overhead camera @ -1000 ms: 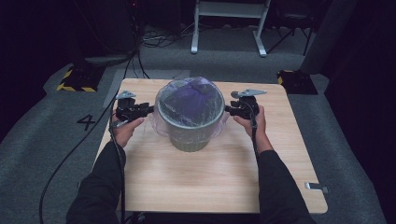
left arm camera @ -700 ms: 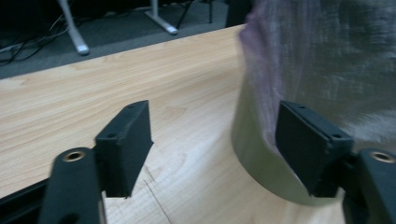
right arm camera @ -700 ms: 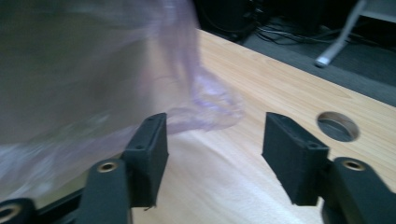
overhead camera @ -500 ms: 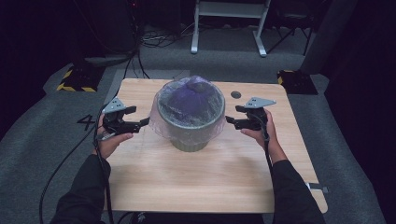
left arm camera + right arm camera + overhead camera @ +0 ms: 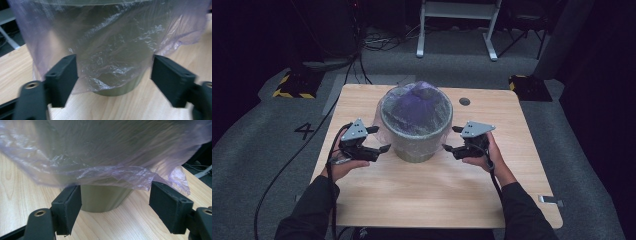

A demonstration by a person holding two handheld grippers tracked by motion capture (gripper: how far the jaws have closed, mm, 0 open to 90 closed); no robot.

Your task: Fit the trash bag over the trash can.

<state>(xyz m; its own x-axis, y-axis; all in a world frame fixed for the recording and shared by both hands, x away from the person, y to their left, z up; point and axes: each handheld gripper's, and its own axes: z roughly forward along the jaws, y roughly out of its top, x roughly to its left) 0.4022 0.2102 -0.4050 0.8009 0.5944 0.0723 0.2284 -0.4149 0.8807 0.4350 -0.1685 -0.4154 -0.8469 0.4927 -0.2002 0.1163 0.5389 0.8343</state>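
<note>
A grey-green bin [image 5: 414,145] stands at the middle of the wooden table [image 5: 427,195], lined with a thin purple plastic bag [image 5: 416,107] that hangs down over its rim. My left gripper [image 5: 381,138] is at the bin's lower left side, open, its jaws having just closed in a little. In the left gripper view the bag's crinkled skirt [image 5: 112,62] hangs between the jaws of the left gripper [image 5: 113,75], and the pads do not press it. My right gripper [image 5: 450,138] is at the lower right side, its jaws having just opened. The right gripper [image 5: 115,200] faces the bin's base [image 5: 105,200] below the bag's hem [image 5: 112,173].
A small round hole [image 5: 464,101] lies in the table behind the bin on the right. A metal clip [image 5: 550,200] sits at the right front edge. The left gripper's cable [image 5: 287,170] trails off the table's left side. A yellow-black striped block [image 5: 292,85] is on the floor.
Both grippers left the bin's rim, swung outward, then came down toward the person beside the bin's lower sides. Their jaws stand wider than a second ago.
</note>
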